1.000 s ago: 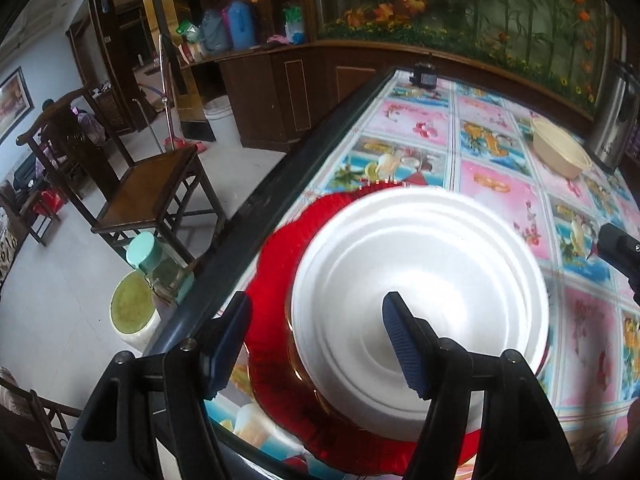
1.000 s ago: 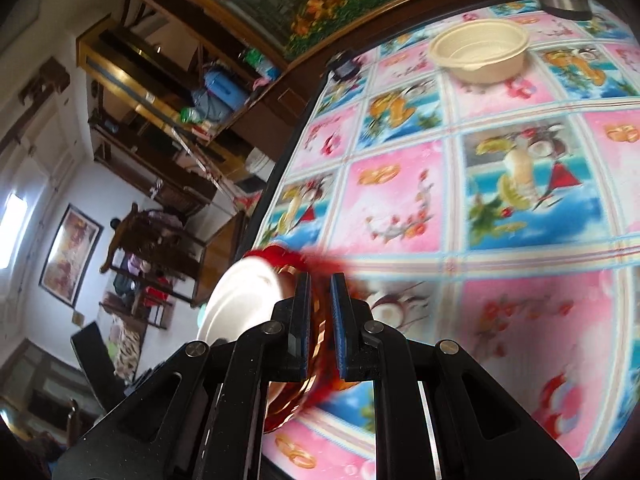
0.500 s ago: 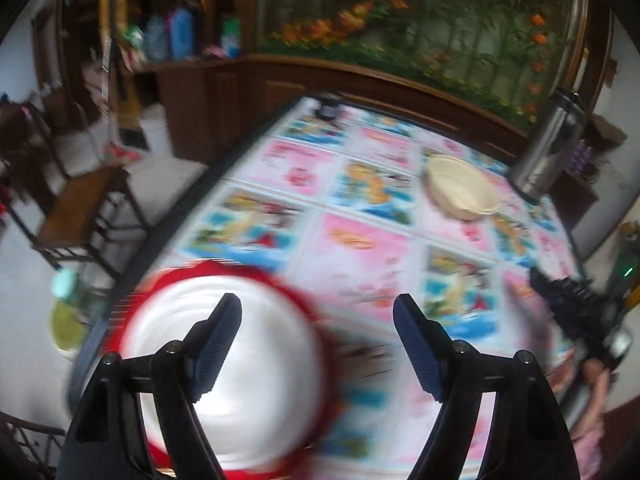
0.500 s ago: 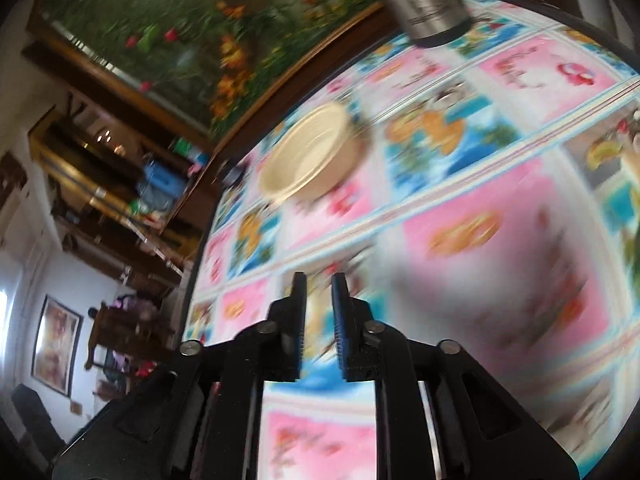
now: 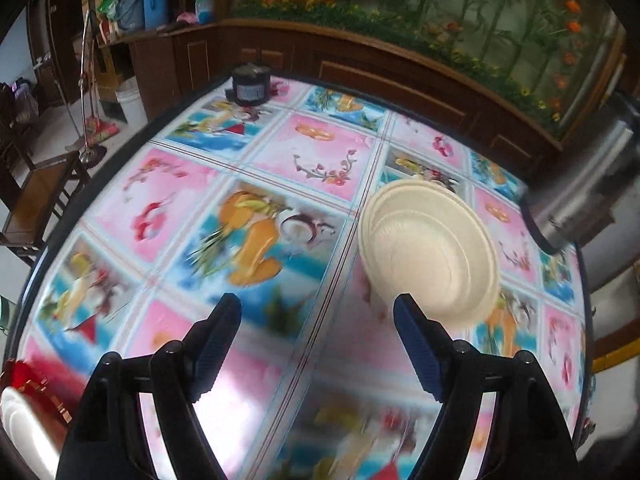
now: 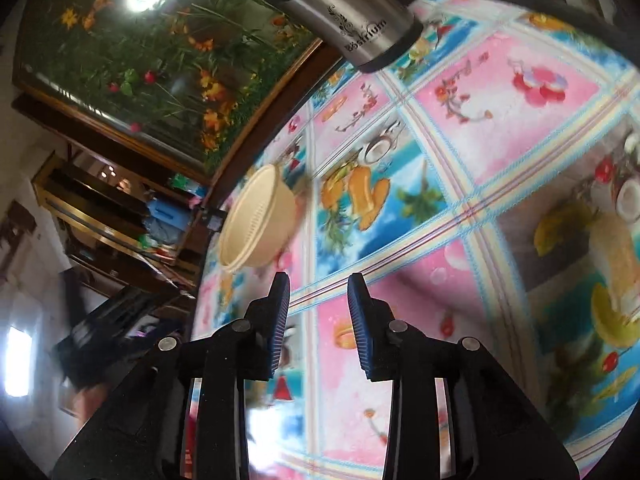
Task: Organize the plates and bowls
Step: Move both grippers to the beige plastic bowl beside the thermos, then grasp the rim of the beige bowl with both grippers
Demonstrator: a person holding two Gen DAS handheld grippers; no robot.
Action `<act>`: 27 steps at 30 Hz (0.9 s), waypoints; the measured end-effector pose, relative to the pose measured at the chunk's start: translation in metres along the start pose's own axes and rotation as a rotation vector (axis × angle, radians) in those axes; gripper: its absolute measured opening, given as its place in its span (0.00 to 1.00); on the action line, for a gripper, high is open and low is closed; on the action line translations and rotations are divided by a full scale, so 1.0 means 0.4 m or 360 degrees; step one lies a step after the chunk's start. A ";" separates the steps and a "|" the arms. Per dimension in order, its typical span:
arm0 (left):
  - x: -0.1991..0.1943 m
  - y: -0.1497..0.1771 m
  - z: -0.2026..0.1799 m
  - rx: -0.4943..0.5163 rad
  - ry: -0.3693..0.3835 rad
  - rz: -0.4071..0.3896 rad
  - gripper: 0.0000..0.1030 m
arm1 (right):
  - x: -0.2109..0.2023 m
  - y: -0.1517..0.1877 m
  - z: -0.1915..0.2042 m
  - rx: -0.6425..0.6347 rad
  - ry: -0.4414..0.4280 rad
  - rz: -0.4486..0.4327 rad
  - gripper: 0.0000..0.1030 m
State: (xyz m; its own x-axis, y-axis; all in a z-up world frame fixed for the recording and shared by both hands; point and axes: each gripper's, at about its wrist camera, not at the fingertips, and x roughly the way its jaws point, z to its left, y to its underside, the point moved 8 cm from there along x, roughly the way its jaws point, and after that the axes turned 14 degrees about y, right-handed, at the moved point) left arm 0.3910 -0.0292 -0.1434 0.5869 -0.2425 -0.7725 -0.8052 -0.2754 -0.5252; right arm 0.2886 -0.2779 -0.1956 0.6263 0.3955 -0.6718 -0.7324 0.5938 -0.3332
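Patterned tablecloth (image 5: pixel 256 168) mostly bare, cream bowl (image 5: pixel 430 252) (empty) mid-table, left claw (image 5: pixel 318 316) wide

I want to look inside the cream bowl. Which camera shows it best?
The left wrist view is best: the round cream plastic bowl faces the camera, so its ringed inside and whole rim are visible. The right wrist view shows the same bowl smaller, side-on and slightly blurred, mostly its outer wall.

On the counter (image 5: pixel 280 168), covered by a glossy cloth of pink and blue fruit-and-flower squares, we see a small dark jar (image 5: pixel 251 85) at the far edge and a steel thermos (image 6: pixel 348 20). Beyond we note wooden cabinets (image 5: pixel 360 76), a planted aquarium (image 5: pixel 460 12), and a wooden chair (image 5: pixel 36 200).
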 end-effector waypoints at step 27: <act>0.107 0.092 -0.091 0.0077 0.0271 0.0320 0.12 | 0.029 -0.015 0.021 -0.0125 0.0052 -0.0066 0.38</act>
State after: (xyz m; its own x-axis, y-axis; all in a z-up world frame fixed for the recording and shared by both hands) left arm 0.3896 -0.0836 -0.1830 0.4172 -0.4420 -0.7941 -0.9079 -0.1622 -0.3866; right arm 0.3025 -0.2710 -0.1960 0.6486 0.3476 -0.6772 -0.7254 0.5519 -0.4114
